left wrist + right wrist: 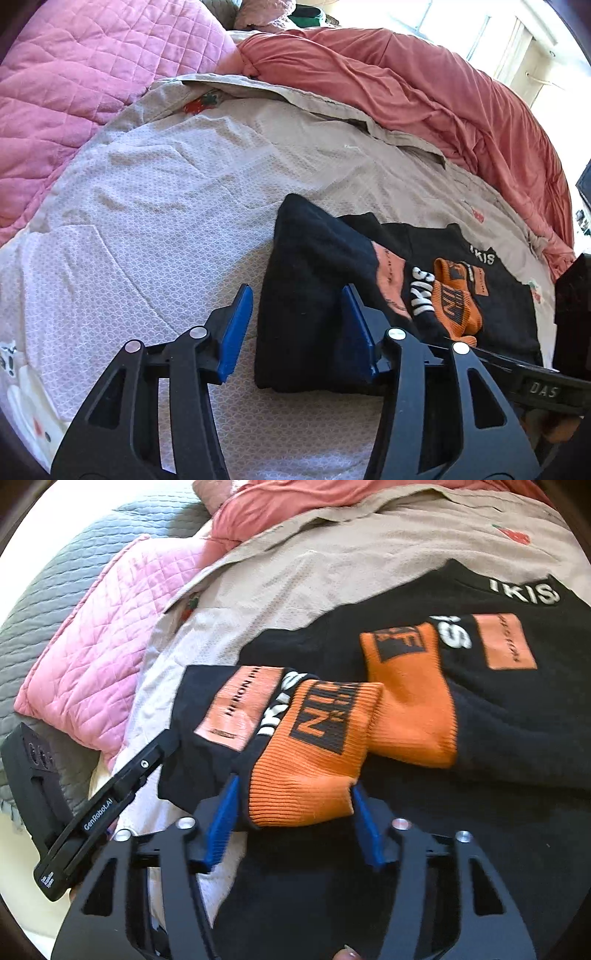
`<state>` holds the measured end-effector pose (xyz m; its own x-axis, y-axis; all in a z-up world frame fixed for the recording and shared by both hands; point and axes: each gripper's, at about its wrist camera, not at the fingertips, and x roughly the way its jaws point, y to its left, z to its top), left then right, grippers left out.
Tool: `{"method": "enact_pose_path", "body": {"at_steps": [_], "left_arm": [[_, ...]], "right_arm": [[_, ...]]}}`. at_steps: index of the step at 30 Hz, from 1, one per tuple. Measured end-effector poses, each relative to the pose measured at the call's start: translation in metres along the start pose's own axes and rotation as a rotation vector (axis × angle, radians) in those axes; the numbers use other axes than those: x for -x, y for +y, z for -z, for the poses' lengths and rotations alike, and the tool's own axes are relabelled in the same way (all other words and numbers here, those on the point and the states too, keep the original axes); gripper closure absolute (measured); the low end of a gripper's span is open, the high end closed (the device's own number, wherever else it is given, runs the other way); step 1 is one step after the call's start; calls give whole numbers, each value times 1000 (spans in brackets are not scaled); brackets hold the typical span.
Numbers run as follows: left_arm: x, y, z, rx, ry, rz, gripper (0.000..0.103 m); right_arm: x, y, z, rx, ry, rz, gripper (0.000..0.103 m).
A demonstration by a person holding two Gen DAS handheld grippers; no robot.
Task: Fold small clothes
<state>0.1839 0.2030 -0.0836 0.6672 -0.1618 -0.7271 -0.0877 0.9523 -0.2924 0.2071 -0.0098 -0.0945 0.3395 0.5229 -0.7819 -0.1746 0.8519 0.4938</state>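
The left gripper has its blue pads apart, over the folded left edge of the black sweater, holding nothing. The right gripper also has its pads apart, with one orange cuff lying between them; I cannot tell if they press it. The sweater lies on the pale bedsheet, its second orange cuff just beyond. Further away are a pink quilted blanket and a red duvet
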Motion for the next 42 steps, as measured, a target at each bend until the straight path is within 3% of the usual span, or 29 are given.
{"method": "enact_pose_path", "body": {"at_steps": [5, 9, 13, 16, 19, 22, 23, 25, 26, 34, 42], "left_arm": [[6, -1, -3, 0, -45, 12, 52], [10, -4, -4, -8, -75, 21, 52], [11, -7, -4, -21, -83, 24, 51], [9, -8, -3, -26, -73, 22, 51], [8, -9, -3, -32, -73, 12, 51], [10, -8, -4, -31, -84, 4, 51], [10, -7, -4, -29, -87, 3, 51], [12, -4, -5, -21, -96, -2, 51], [13, -2, -5, -17, -99, -1, 51], [15, -1, -5, -17, -103, 0, 50], [18, -14, -3, -66, -117, 22, 50]], "right_arm": [[15, 12, -3, 77, -95, -1, 53], [19, 16, -7, 127, -107, 41, 59], [12, 1, -6, 52, -67, 19, 49], [6, -16, -5, -57, -46, -42, 48], [0, -31, -7, -167, -34, -106, 54], [-3, -32, -10, -172, -26, -112, 71], [-1, -27, -11, -136, -31, -100, 79], [7, -15, -14, -68, -58, -73, 85], [14, -10, -16, -34, -78, -53, 95], [70, -6, -34, 146, -209, 72, 95], [133, -59, -39, 194, -305, 257, 95]]}}
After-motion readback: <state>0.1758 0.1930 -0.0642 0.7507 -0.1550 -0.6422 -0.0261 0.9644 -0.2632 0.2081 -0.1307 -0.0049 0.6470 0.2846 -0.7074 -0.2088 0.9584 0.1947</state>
